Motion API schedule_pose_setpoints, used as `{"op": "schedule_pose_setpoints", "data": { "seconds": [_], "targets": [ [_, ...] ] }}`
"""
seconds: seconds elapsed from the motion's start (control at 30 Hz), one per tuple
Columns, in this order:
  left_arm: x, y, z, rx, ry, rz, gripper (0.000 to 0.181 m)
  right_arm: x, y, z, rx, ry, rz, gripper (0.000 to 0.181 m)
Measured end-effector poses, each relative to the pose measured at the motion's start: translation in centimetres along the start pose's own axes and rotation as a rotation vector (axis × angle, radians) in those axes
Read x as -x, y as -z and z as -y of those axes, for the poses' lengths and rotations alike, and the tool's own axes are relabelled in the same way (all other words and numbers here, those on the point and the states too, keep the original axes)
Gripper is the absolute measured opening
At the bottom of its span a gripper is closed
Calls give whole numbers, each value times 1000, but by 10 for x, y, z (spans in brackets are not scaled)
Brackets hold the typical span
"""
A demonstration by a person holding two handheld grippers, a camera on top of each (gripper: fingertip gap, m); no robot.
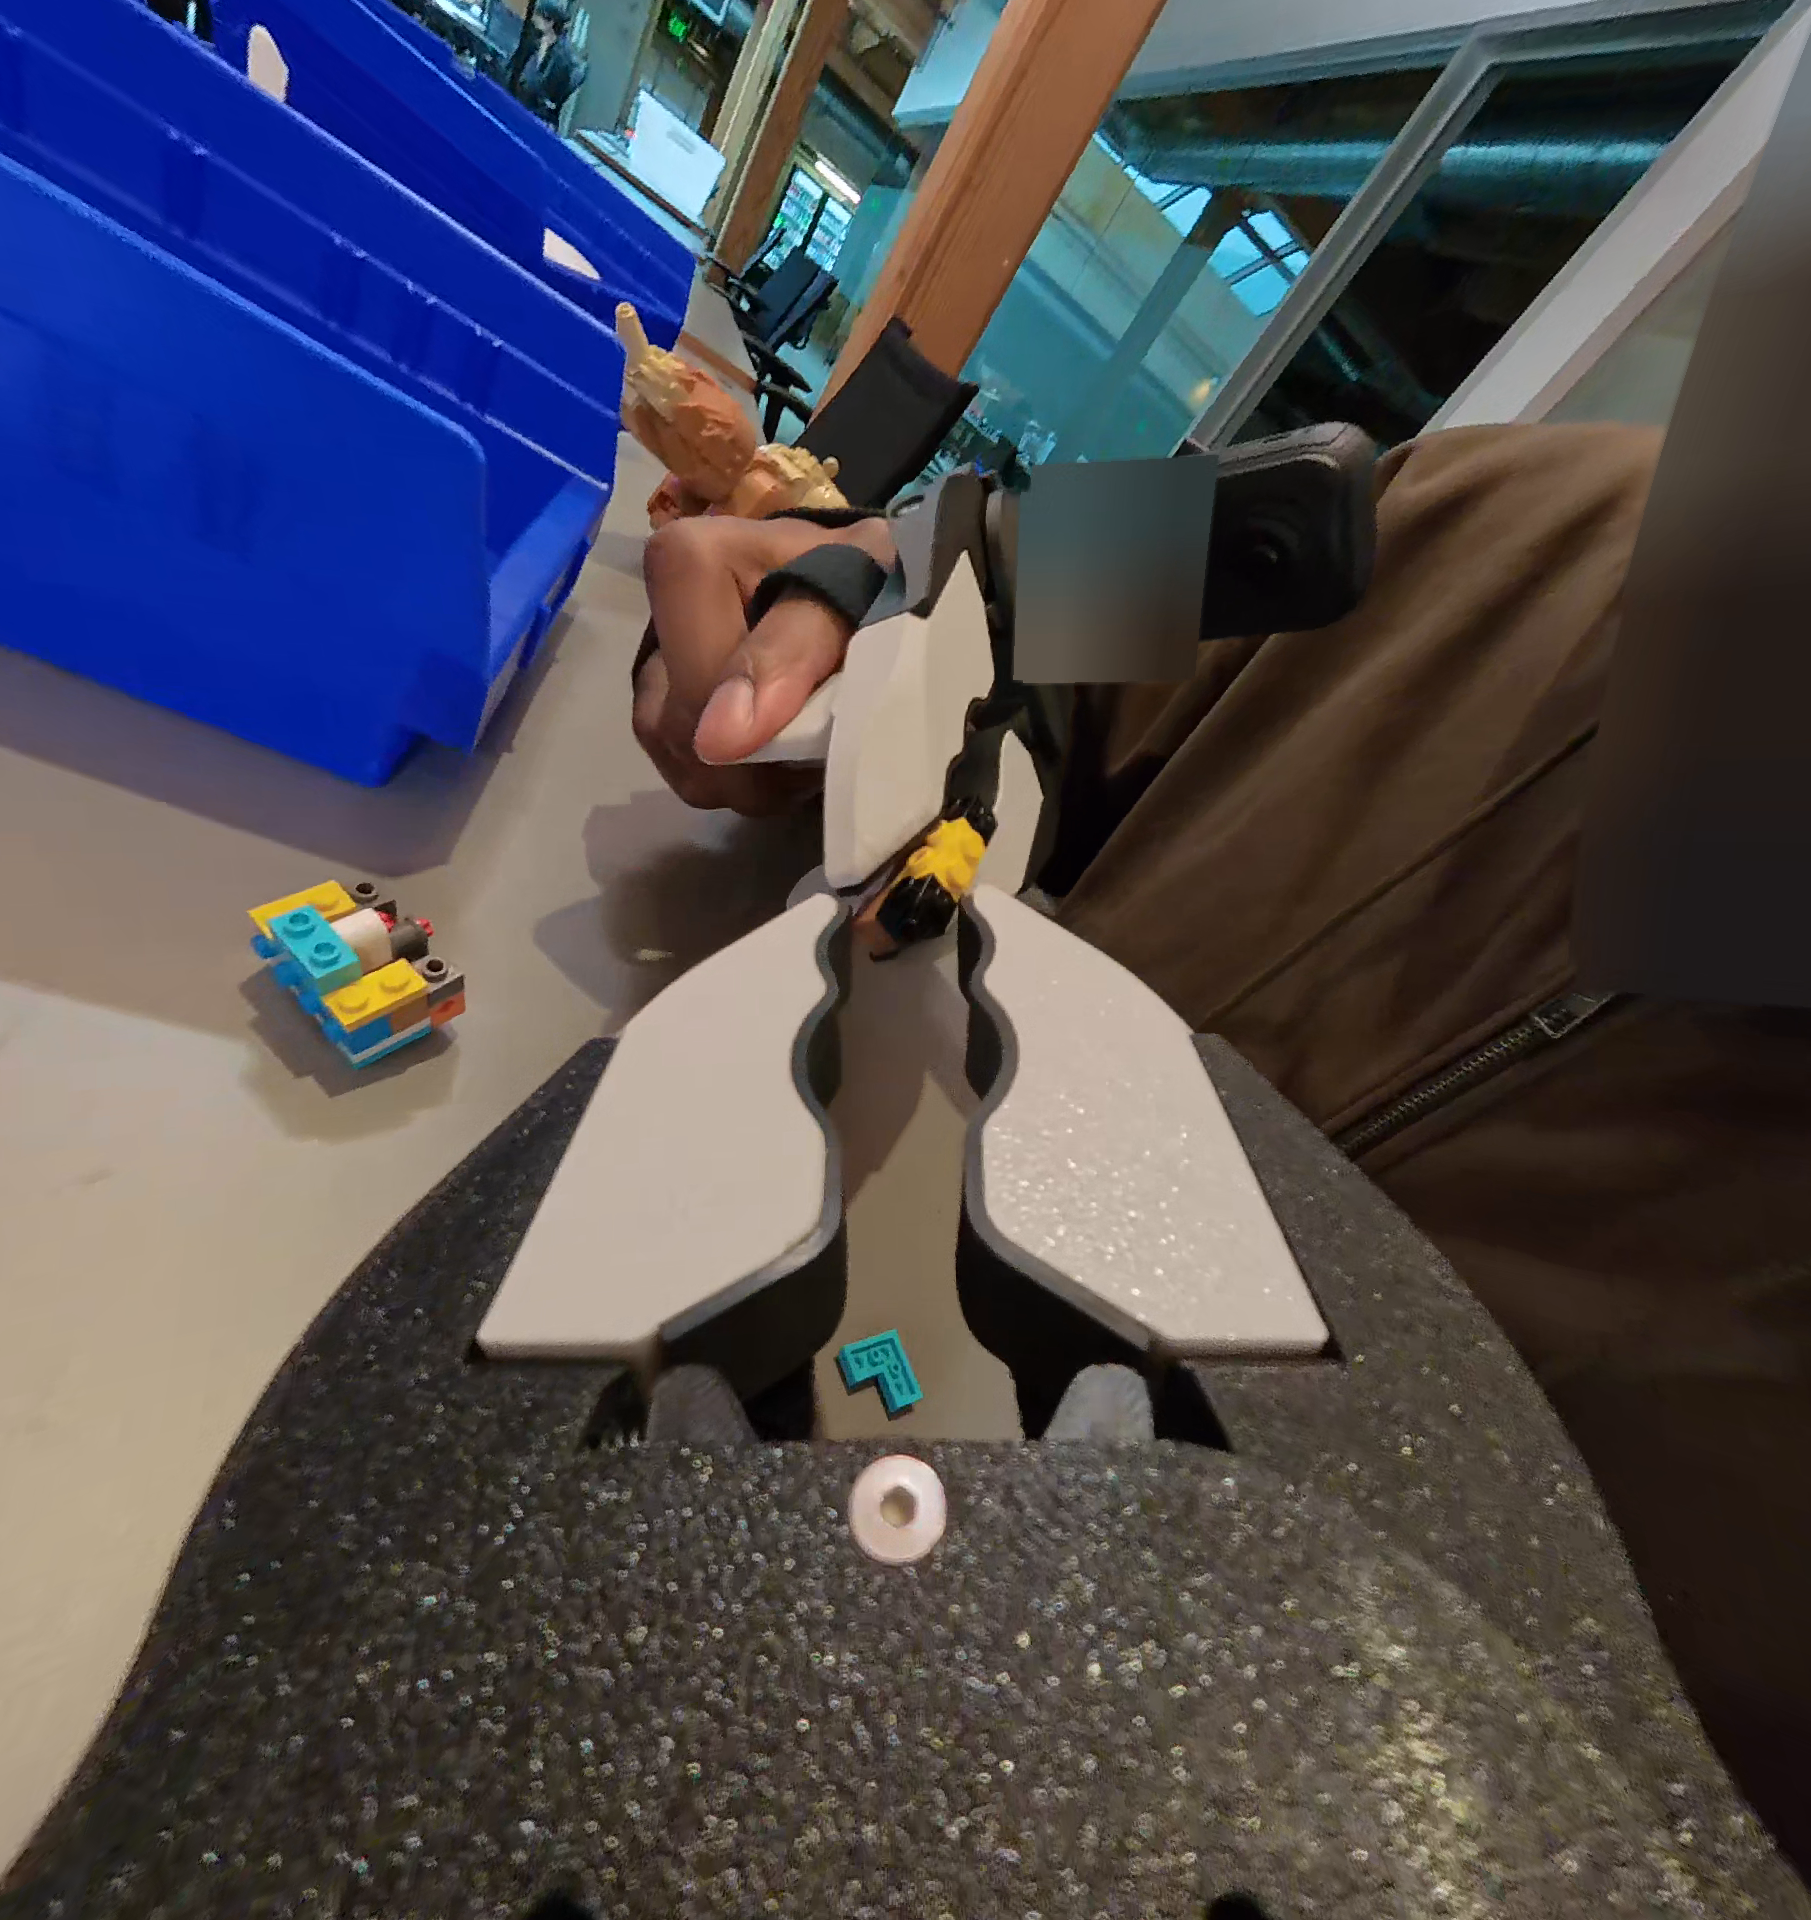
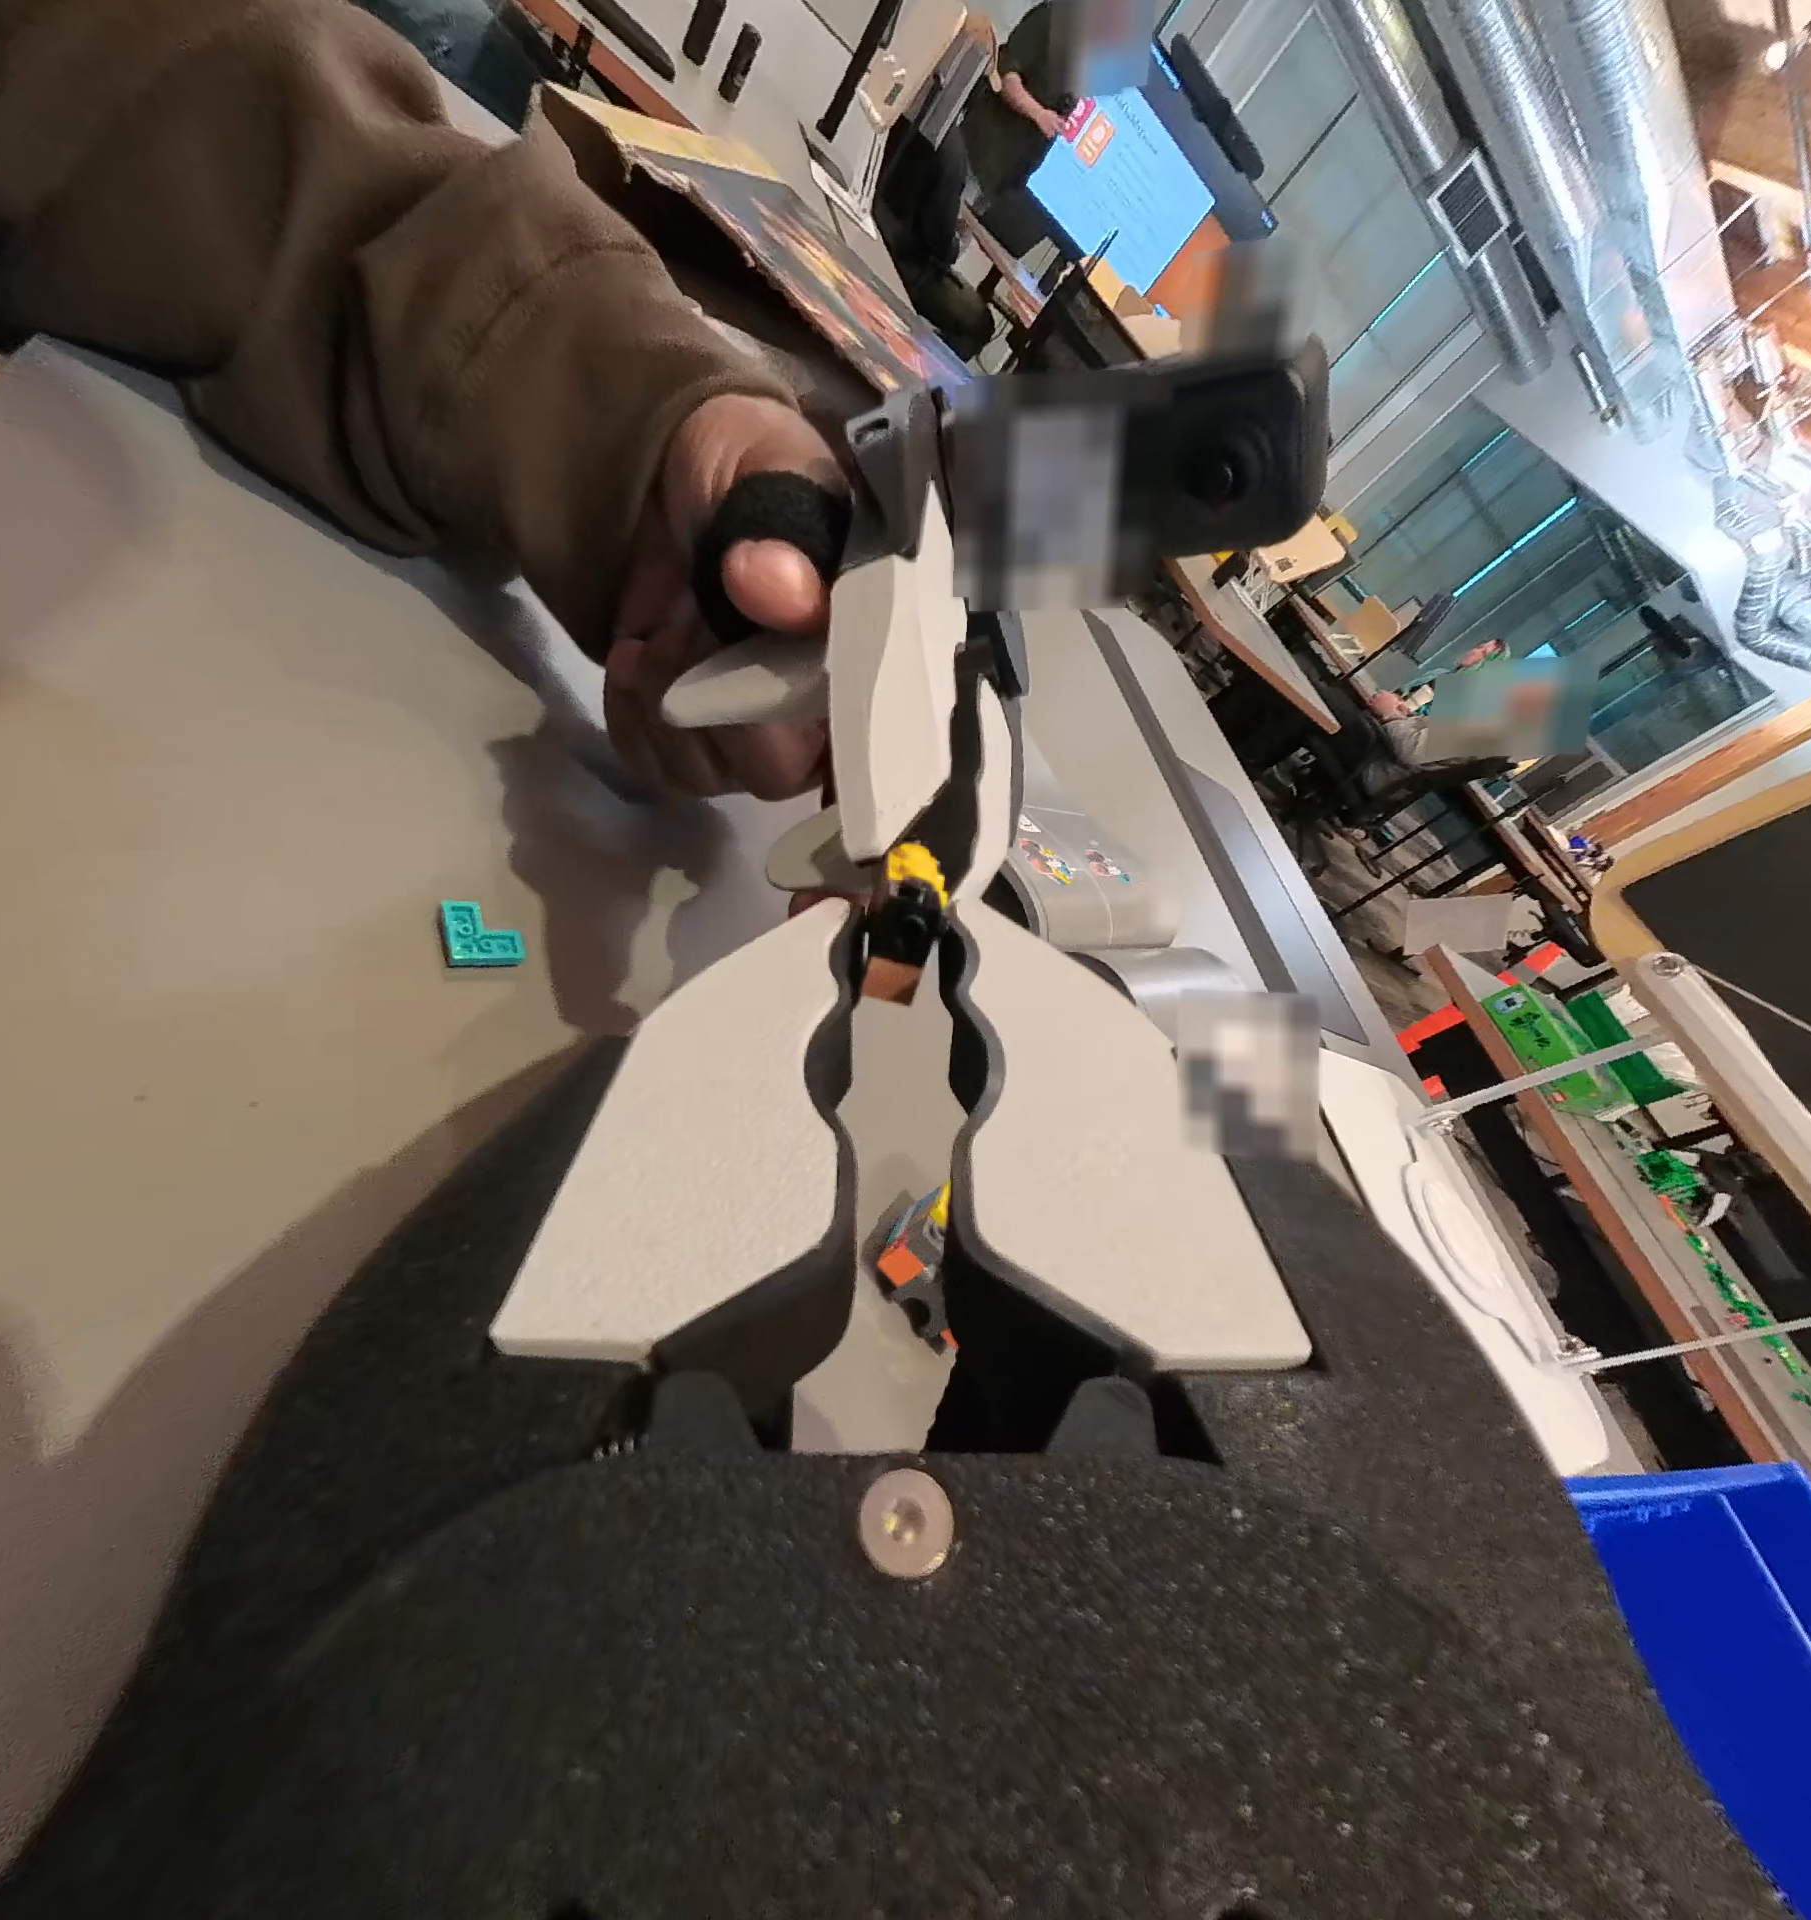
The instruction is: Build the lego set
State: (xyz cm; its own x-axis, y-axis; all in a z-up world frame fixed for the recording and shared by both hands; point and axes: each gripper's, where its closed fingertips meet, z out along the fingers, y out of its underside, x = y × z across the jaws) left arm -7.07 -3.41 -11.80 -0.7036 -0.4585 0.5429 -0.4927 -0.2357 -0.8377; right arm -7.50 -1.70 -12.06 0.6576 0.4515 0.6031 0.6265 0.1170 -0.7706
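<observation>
Both tools, left (image 1: 896,925) and right (image 2: 901,935), meet tip to tip, each pinching the small yellow-and-black brick assembly (image 1: 927,883) (fingers nearly closed) above the grey counter (image 1: 101,1195).

Worktop (image 1: 101,1195): plain grey, matte surface. Resting directly on it: blue storage bins (image 1: 205,468) at the far side; a small multicoloured brick assembly (image 1: 361,971) near them; a teal L-shaped plate (image 1: 880,1371) lying flat, well apart from the assembly.
</observation>
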Motion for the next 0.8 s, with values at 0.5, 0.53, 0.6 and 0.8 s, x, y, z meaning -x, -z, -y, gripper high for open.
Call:
{"op": "schedule_pose_setpoints", "data": {
  "seconds": [0.5, 0.53, 0.6, 0.8],
  "targets": [
    [6, 5, 4, 61, -209, 168, 23, -4, 1, -3, 50, 73, -64, 10],
    [5, 6, 5, 54, -205, 169, 22, -4, 1, -3, 52, 77, -64, 10],
    [5, 6, 5, 57, -204, 168, 17, -4, 1, -4, 57, 87, -71, 10],
    [4, 4, 1, 69, -202, 153, 11, -2, 1, -6, 63, 117, -75, 10]
  ]
}}
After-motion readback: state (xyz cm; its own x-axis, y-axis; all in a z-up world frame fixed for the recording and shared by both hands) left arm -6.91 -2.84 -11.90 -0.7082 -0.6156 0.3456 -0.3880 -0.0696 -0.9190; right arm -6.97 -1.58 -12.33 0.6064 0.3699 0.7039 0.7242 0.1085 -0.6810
